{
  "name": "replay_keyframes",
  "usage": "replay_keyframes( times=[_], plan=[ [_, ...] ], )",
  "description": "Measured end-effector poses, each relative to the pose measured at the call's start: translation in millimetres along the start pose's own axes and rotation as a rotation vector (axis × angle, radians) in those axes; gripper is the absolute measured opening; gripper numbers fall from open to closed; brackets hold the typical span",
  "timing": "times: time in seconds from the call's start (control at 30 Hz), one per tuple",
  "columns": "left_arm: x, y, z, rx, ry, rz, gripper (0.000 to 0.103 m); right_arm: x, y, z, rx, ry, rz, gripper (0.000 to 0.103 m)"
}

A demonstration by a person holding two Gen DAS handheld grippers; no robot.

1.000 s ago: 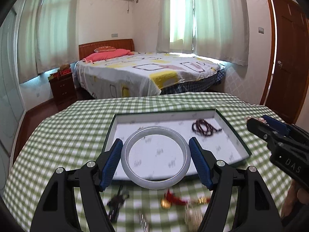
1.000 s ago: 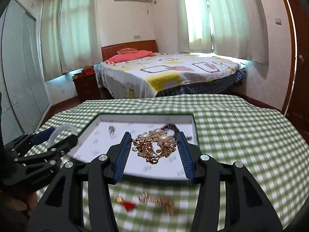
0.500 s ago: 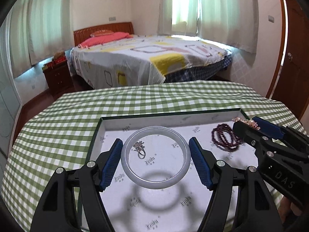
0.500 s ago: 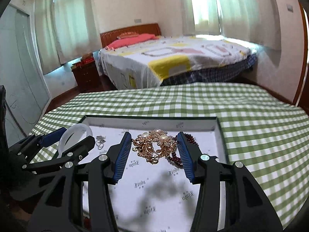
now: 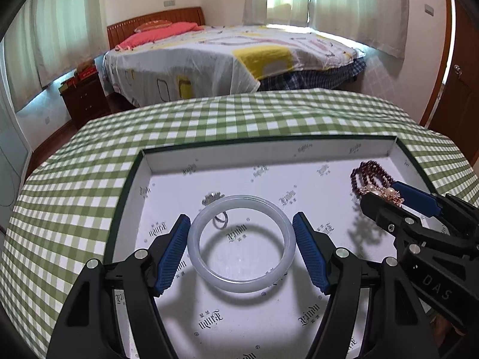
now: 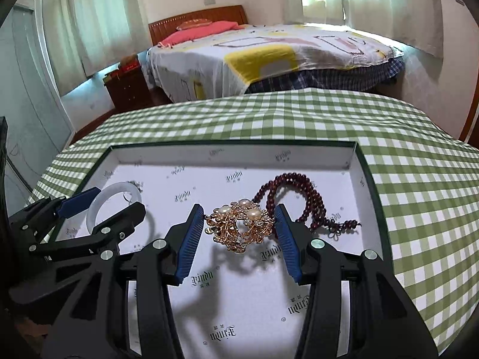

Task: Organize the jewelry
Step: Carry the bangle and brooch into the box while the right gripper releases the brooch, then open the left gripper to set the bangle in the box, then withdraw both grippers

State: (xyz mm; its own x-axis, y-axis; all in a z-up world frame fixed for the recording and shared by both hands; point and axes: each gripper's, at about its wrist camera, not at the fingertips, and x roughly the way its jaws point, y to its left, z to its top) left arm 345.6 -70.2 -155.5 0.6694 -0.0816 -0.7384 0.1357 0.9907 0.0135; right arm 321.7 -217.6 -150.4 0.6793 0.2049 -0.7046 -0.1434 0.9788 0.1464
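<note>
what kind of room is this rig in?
Most likely a home bedroom: a made bed with a wooden headboard, a nightstand beside it, and curtained windows. The work happens on a table with a green checked cloth.

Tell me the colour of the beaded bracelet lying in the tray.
The beaded bracelet is dark red, clearest in the right wrist view.
</note>
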Motion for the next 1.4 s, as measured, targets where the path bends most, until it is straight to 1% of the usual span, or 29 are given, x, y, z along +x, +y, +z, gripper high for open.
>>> replay_keyframes(
  times=[0.3,0.47,0.9,1.0,1.23,1.4],
  plan=[
    [4,-1,1,0.0,0.034,0.027,0.068,5,1,2,-0.009,0.051,-0.017,0.048],
    [7,0,3,-0.004,0.054,0.024,0.068,6,1,2,-0.009,0.061,-0.02,0.049],
    [11,0,2,0.001,0.083,0.024,0.069,1,0,2,-0.006,0.035,-0.025,0.049],
    [9,-2,2,0.01,0.06,0.034,0.07,-1,-1,2,-0.004,0.026,-0.027,0.049],
    [6,0,2,0.006,0.047,0.024,0.073,-8,-5,2,0.002,0.004,-0.027,0.049],
    [-7,4,2,-0.02,0.002,0.015,0.073,-19,-6,4,0.006,-0.025,-0.028,0.049]
  ],
)
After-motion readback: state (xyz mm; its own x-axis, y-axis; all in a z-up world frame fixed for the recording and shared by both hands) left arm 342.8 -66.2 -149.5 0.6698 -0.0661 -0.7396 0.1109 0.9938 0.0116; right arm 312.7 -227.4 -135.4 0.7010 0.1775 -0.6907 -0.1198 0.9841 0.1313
